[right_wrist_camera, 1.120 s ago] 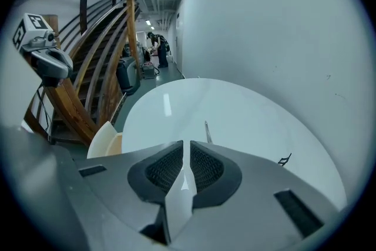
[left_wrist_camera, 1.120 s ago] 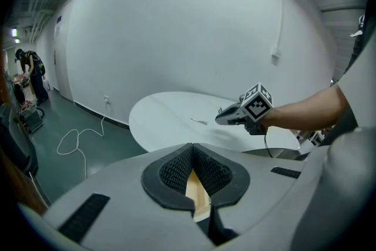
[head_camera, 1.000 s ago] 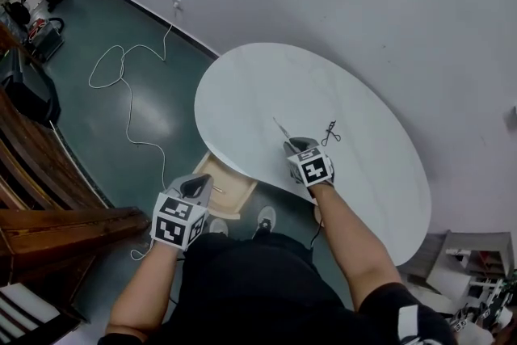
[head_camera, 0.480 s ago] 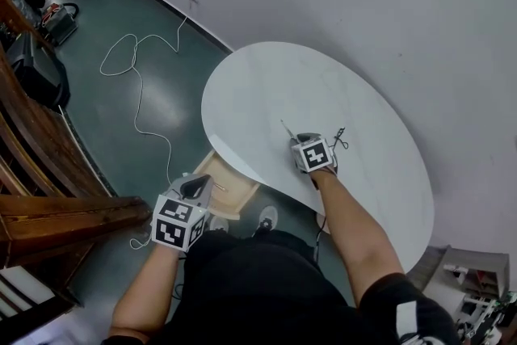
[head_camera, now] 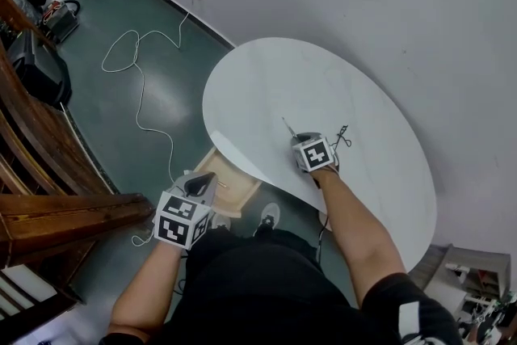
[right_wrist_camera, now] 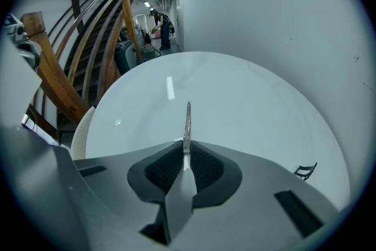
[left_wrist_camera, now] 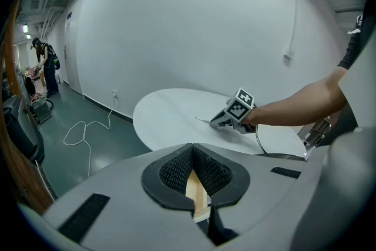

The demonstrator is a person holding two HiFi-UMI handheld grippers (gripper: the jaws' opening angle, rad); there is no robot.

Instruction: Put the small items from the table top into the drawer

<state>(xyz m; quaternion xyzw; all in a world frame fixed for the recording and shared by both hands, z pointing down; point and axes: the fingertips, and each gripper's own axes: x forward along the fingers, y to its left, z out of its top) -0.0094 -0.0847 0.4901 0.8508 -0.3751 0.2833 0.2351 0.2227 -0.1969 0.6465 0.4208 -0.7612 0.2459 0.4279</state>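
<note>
Pinching a thin metal tool (right_wrist_camera: 187, 120) between the closed jaws of the right gripper (right_wrist_camera: 187, 149), low over the white table (head_camera: 258, 85). Hovering the left gripper (head_camera: 199, 183), jaws together and empty, above the open wooden drawer (head_camera: 234, 191). Judging the job as partway at best: tool not yet in the drawer, black binder clip (head_camera: 342, 135) lying on the table.

Mostly bare counter (head_camera: 266, 85)
Open surface lies past the thin metal tool (head_camera: 287, 127) in my right gripper (head_camera: 296, 141); one black clip (head_camera: 339, 135) sits near that gripper.

One drawer (head_camera: 233, 187), one clip (right_wrist_camera: 304, 171), one pin (right_wrist_camera: 187, 121)
</note>
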